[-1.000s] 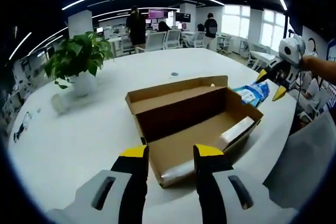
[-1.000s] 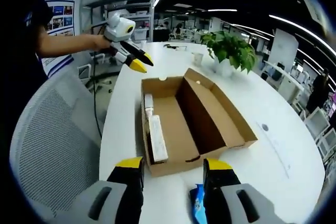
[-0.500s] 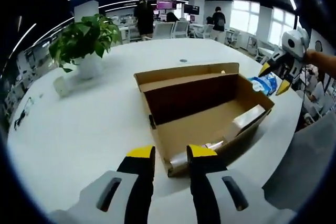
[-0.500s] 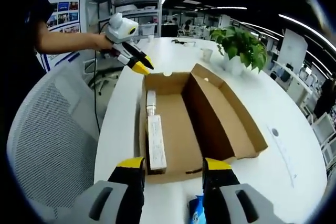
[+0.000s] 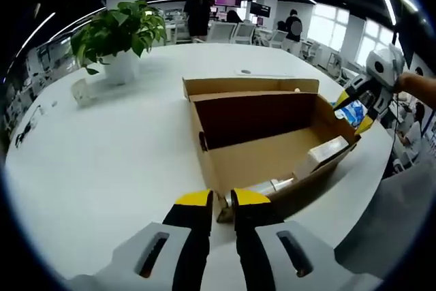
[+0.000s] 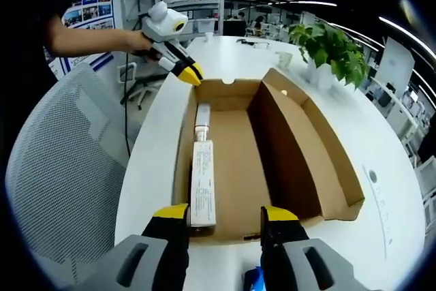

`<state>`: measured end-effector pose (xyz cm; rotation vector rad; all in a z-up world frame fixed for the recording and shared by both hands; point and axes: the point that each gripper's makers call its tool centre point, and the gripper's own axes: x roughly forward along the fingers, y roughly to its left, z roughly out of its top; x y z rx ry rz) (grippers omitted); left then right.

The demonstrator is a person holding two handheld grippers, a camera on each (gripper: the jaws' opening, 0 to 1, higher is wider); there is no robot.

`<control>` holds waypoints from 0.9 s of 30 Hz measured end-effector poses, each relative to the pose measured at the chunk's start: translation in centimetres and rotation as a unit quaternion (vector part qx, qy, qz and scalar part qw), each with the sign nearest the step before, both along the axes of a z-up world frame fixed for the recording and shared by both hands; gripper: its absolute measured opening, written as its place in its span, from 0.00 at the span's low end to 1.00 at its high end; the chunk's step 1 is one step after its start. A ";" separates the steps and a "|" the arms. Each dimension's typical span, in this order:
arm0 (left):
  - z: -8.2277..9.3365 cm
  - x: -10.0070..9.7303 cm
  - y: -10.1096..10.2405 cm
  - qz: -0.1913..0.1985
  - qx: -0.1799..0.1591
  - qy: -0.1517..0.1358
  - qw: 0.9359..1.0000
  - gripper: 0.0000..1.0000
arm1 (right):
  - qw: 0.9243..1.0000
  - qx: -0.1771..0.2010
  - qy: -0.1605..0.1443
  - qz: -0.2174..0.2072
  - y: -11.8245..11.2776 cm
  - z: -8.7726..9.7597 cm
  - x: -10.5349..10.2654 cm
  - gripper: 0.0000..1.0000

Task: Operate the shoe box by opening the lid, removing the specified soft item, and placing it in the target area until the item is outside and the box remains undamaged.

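The brown cardboard shoe box (image 5: pixel 259 158) lies open on the white table (image 5: pixel 102 161), its lid flap (image 6: pixel 300 120) standing along the far side. Inside rest a long white carton (image 6: pixel 203 189) and a pale tube (image 6: pixel 202 117). My left gripper (image 5: pixel 221 199) has its jaws nearly together on the box's near corner; it also appears at the box's far corner (image 6: pixel 191 73). My right gripper (image 6: pixel 225 215) stands open at the box's other end wall (image 5: pixel 355 110). A soft blue packet (image 6: pixel 253 279) lies on the table between its jaws, outside the box.
A potted plant (image 5: pixel 119 32) and a small cup (image 5: pixel 82 92) stand on the table beyond the box. A grey mesh chair (image 6: pixel 61 168) stands at the table's edge beside the person's arm (image 6: pixel 88 35). People and office chairs fill the background.
My left jaws have narrowed from wide apart to almost together at the box corner. Both cameras have come closer to the box. The right jaws remain wide.
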<state>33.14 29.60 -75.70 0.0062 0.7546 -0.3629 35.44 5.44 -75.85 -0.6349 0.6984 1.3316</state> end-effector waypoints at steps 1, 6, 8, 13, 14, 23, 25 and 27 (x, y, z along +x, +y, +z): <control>0.0 0.0 0.0 0.002 -0.002 0.000 1.000 0.08 | 1.000 -0.002 0.003 0.002 0.1 -0.2 0.0 0.38; -0.1 0.1 0.1 0.009 -0.005 0.002 1.000 0.07 | 1.000 -0.009 0.017 0.008 0.8 -1.3 0.1 0.37; -0.1 0.2 0.1 0.010 -0.006 0.002 1.000 0.06 | 1.000 -0.005 0.023 0.008 1.2 -1.3 0.1 0.37; -0.2 0.1 0.1 0.015 -0.009 0.002 1.000 0.06 | 0.999 0.007 0.040 0.005 2.4 -1.5 0.0 0.37; -0.2 0.1 0.1 0.015 -0.009 0.002 1.000 0.06 | 0.999 0.007 0.041 0.005 2.4 -1.5 0.0 0.37; -0.2 0.2 0.2 0.018 -0.004 0.004 1.000 0.06 | 0.998 0.005 0.058 0.008 3.7 -2.5 -0.1 0.37; -0.2 0.2 0.3 0.019 -0.003 0.004 1.000 0.06 | 0.998 0.007 0.063 0.008 4.0 -2.5 -0.2 0.36; -0.2 0.2 0.3 0.022 -0.004 0.004 1.000 0.06 | 0.998 0.008 0.067 0.007 4.3 -2.7 -0.3 0.36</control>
